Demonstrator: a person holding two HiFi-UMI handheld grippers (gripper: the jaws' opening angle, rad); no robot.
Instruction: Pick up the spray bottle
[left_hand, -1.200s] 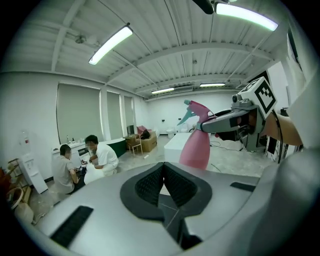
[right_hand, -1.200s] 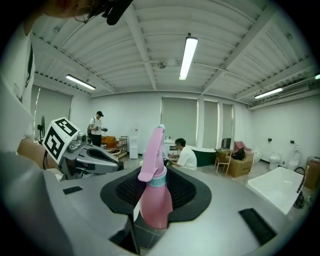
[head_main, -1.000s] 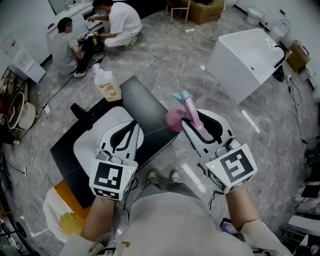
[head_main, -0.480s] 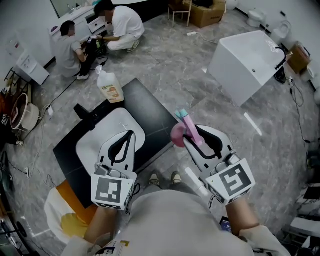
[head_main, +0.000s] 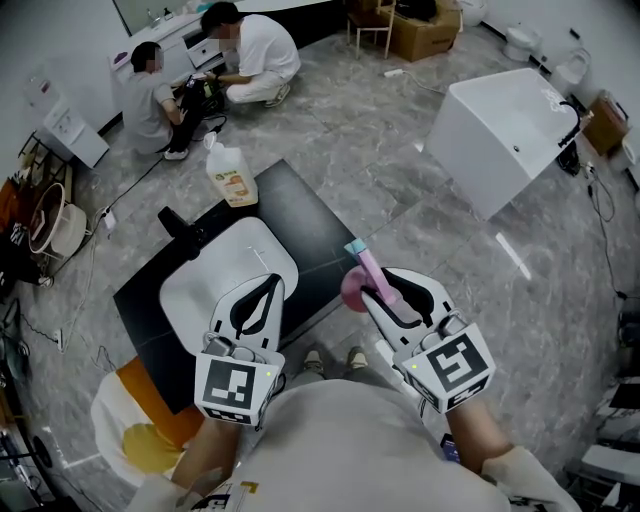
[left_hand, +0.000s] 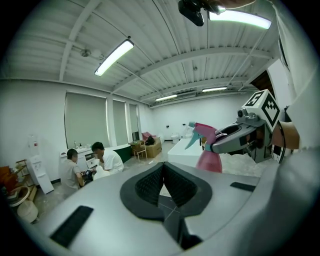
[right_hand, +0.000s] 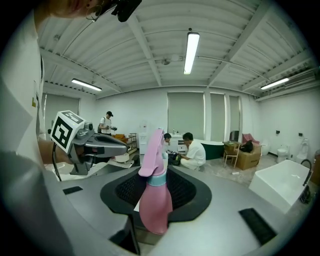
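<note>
So the pink plastic spray bottle (head_main: 354, 287) with the teal nozzle is already off the black bench (head_main: 305, 220). It's clamped in the right tongs (head_main: 380, 288), pads pinching its upper part, and it hangs in the air just off the bench's near corner. Compared with a second ago, both hands have pulled in closer to the body, and the bottle looks a bit lower too. The left tongs (head_main: 266, 284) are pinched together with nothing in them, hovering over the white oval sink basin (head_main: 200, 285). I'd say the pick-up itself is basically done, and this looks like just bringing it in.
</note>
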